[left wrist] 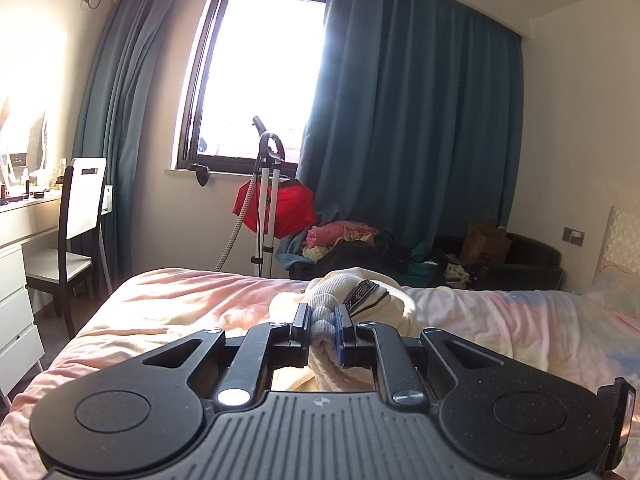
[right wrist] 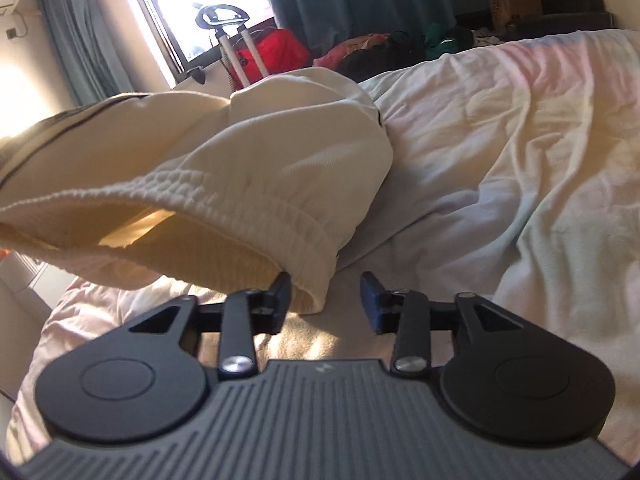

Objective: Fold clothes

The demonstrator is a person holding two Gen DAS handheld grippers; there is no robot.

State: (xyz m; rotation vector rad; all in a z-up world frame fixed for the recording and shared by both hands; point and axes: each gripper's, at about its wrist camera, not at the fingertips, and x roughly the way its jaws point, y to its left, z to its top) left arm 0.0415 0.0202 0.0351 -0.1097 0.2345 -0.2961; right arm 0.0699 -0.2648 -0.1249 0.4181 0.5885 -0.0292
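Cream garment (left wrist: 360, 296) lies bunched on the bed (left wrist: 160, 312), partly lifted. Left gripper (left wrist: 323, 326): jaws nearly closed, clamped on a ribbed cuff fold. Right gripper (right wrist: 325, 304): jaws about half open, the ribbed hem (right wrist: 224, 200) touching only the left pad, not pinched. Risk: the single grip may drag the cloth and spoil the fold. Containers: a paper bag (left wrist: 486, 244) stands beyond the bed; contents cannot be told.
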